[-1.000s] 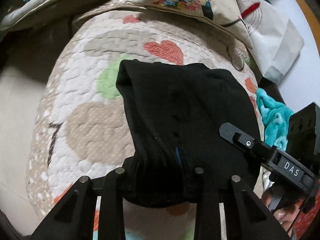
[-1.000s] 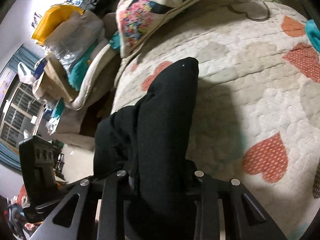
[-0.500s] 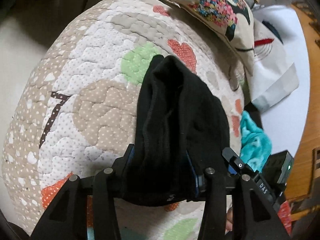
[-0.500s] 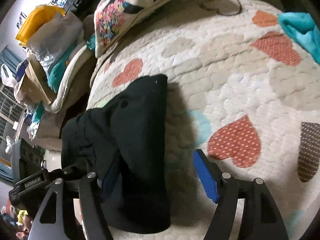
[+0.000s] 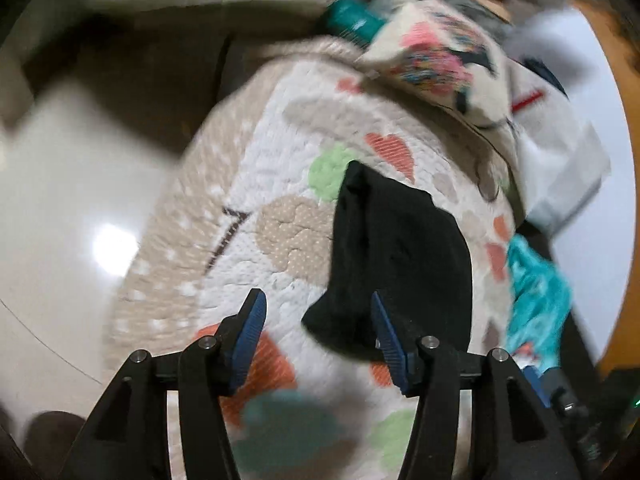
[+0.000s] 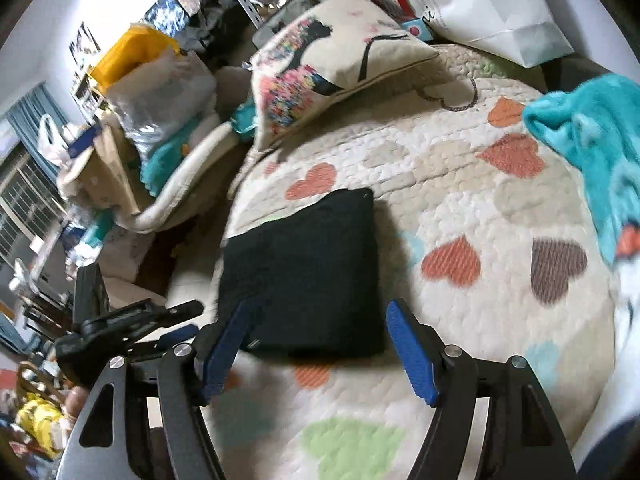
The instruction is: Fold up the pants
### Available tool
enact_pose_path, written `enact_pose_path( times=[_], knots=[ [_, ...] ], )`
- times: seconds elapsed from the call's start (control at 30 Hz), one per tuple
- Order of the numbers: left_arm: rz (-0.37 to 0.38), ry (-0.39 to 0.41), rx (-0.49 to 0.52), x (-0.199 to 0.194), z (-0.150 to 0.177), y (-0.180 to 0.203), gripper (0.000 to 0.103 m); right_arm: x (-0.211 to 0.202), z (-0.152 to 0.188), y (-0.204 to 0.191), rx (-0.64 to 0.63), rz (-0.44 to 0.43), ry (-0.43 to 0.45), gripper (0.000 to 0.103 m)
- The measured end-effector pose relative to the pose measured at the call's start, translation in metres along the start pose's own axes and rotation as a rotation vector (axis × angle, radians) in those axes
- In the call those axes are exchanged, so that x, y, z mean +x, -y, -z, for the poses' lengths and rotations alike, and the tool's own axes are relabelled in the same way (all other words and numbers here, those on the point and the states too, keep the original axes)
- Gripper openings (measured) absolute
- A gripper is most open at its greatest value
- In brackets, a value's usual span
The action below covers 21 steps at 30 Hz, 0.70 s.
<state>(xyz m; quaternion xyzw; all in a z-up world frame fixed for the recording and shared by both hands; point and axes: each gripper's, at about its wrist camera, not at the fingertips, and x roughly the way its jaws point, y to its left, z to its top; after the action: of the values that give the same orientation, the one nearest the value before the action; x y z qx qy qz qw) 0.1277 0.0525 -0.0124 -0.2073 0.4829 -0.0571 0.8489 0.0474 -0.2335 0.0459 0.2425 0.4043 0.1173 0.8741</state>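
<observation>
The black pants (image 6: pixel 304 276) lie folded into a compact rectangle on the heart-patterned quilt (image 6: pixel 472 208). They also show in the left wrist view (image 5: pixel 400 256), bunched and dark. My left gripper (image 5: pixel 318 332) is open and empty, its blue pads just above the pants' near edge. My right gripper (image 6: pixel 316 344) is open and empty, its fingers spread at the pants' near edge. The left gripper also shows at the left of the right wrist view (image 6: pixel 132 320).
A printed cushion (image 6: pixel 340 64) lies at the quilt's far edge. A teal cloth (image 6: pixel 592 136) lies on the quilt's right side. White paper bags (image 6: pixel 480 4) and piled clutter (image 6: pixel 132 92) stand behind. Pale floor (image 5: pixel 68 208) lies left of the quilt.
Both grippers have opened and let go of the pants, which now lie flat on the quilt. Both grippers have pulled back a little.
</observation>
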Motion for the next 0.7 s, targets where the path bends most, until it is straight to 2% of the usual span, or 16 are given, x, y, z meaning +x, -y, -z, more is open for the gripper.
enact_pose_path(
  times=[0.13, 0.2, 0.27, 0.37, 0.5, 0.63, 0.7],
  knots=[
    [-0.104, 0.124, 0.116, -0.043, 0.045, 0.025, 0.059, -0.018, 0.036, -0.007, 0.01, 0.013, 0.014, 0.078],
    [-0.169, 0.197, 0.141, -0.061, 0.07, 0.031, 0.07, -0.024, 0.056, -0.006, 0.009, 0.041, 0.024, 0.078],
    [-0.216, 0.277, 0.158, -0.077, 0.099, 0.035, 0.079, -0.028, 0.072, -0.005, -0.019, 0.088, 0.036, 0.078],
    [-0.259, 0.347, 0.222, -0.089, 0.126, 0.042, 0.082, -0.028, 0.09, -0.003, -0.105, 0.192, 0.037, 0.078],
    [-0.276, 0.387, 0.294, -0.1, 0.14, 0.058, 0.092, -0.029, 0.095, 0.004, -0.102, 0.23, 0.049, 0.078],
    [-0.299, 0.447, 0.372, -0.113, 0.148, 0.076, 0.095, -0.034, 0.096, 0.003, -0.124, 0.258, 0.079, 0.078],
    [-0.3, 0.462, 0.381, -0.117, 0.151, 0.081, 0.099, -0.036, 0.098, 0.002, -0.138, 0.263, 0.087, 0.078]
  ],
)
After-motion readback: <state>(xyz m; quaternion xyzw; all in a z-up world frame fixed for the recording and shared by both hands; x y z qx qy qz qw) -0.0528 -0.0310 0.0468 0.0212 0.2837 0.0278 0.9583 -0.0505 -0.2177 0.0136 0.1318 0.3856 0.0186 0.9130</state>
